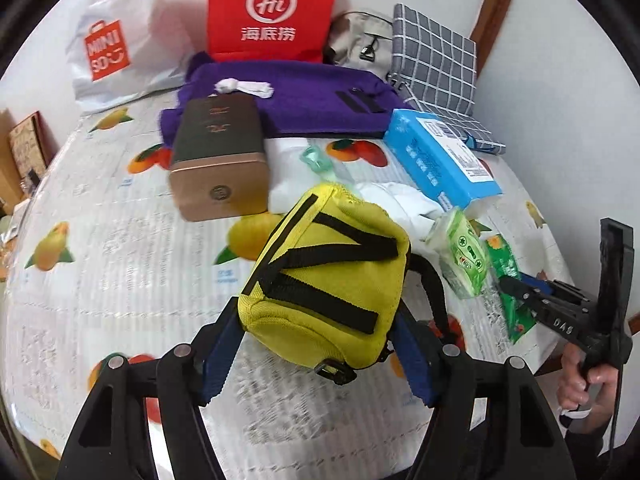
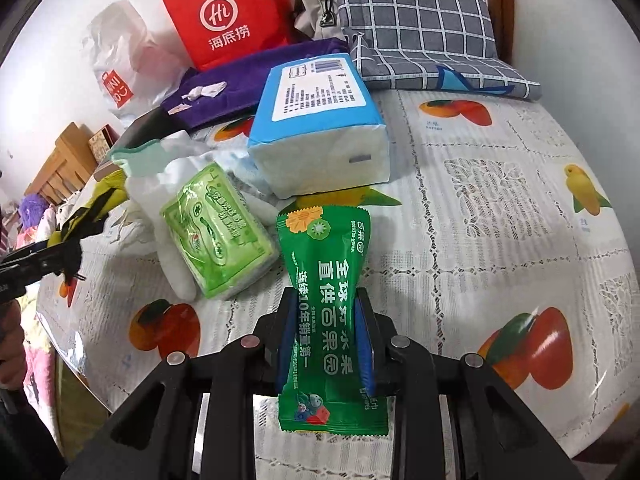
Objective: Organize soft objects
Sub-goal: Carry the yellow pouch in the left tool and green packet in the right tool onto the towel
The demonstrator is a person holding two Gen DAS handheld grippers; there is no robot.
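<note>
Right wrist: right gripper (image 2: 326, 334) pinches green wipes packet (image 2: 326, 280); left gripper (image 1: 316, 344) clamps yellow pouch (image 1: 324, 280); bag (image 2: 224, 20) reads 海底捞.

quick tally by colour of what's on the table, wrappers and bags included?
Green: 2, wipes packet in right tool, tissue pack
Yellow: 1, pouch in left tool
Blue: 1, tissue brick
Purple: 1, towel
Red: 1, paper bag
Total: 6
</note>
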